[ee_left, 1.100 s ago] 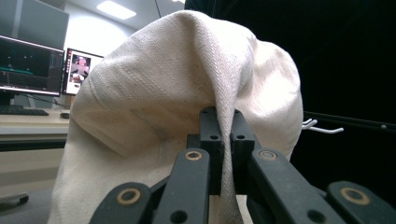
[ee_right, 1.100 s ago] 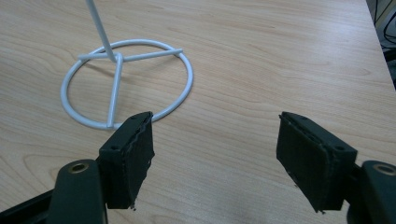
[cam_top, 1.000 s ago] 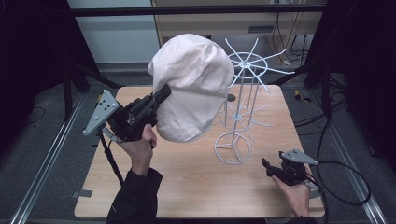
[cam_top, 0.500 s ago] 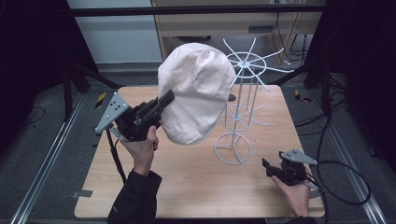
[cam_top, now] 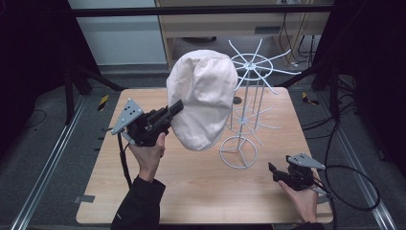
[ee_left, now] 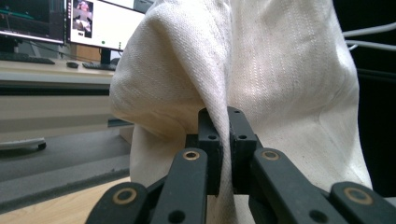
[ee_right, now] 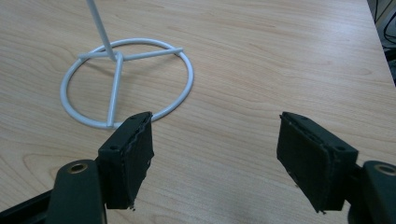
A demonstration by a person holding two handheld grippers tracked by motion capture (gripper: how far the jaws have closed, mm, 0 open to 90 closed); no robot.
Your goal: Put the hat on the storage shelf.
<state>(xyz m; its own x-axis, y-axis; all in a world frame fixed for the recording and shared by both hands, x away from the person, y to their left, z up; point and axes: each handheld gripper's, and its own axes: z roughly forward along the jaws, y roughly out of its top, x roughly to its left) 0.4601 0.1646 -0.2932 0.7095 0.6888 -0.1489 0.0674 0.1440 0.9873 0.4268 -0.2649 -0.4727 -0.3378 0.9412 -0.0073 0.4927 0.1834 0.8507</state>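
Fingers (ee_left: 219, 140) of the left gripper (cam_top: 174, 109) were clenched on a fold of the pale cloth cap (cam_top: 203, 98), pads pressed tight w/ fabric pinched between them, as the left gripper view showed. Cap hung in the air just left of the white wire rack (cam_top: 246, 108), its crown near level w/ the rack's top spokes (cam_top: 253, 62) and its lower edge drooping toward the rack's ring base (cam_top: 238, 152), above the wooden table (cam_top: 191, 191). Whether cloth touched the rack's stem couldn't be told; cap hid that part. Person's left hand (cam_top: 148, 155) held the tool up, left of the rack. Right of the rack base and nearer the person, the right gripper (cam_top: 274, 171) rested low by the table edge, jaws spread wide w/ nothing between, bare wood and the ring base ahead of it in the right gripper view. Risks, as a judgement: grip was on one thin fold only, so the cap could slip out if swung fast toward the rack. Loose cloth could also snag on a spoke tip & drag the light rack over, esp. since the right gripper wasn't steadying the base. Cap set off-centre on the spokes might slide off once let go.
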